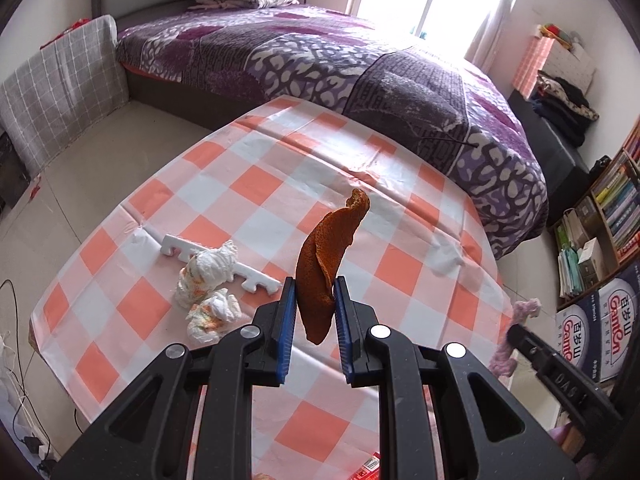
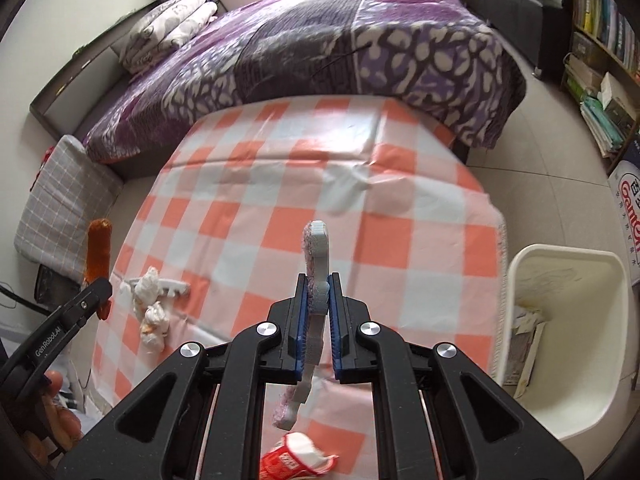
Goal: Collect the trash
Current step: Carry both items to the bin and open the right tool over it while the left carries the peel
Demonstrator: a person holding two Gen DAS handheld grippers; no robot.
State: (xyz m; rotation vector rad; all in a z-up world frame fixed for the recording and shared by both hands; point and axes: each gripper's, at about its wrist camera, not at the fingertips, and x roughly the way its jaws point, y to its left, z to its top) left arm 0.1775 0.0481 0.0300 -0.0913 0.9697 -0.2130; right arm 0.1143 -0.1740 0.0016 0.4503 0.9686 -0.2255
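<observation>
Left claw (image 1: 316,300) was clamped on a strip of orange peel (image 1: 324,264), which stood upright between the blue pads and rose past the fingertips, clear of the tabletop (image 1: 400,200). Right claw (image 2: 318,292) was clamped on a pink-and-white foam piece (image 2: 316,256), edge-on between its pads, one end above the tips and the other hanging below them. Ahead and to the left of the left claw, two crumpled tissues (image 1: 208,280) lay on the checked cloth, touching a white notched foam strip (image 1: 256,276). Just below the right claw, near the tabletop's close edge, lay a red-and-white wrapper (image 2: 296,460). To the right of the right claw, off the tabletop's edge, stood a white bin (image 2: 560,320) with paper scraps inside. Beyond the tabletop, ahead of both claws, was a bed (image 1: 320,60) with a purple patterned cover.
</observation>
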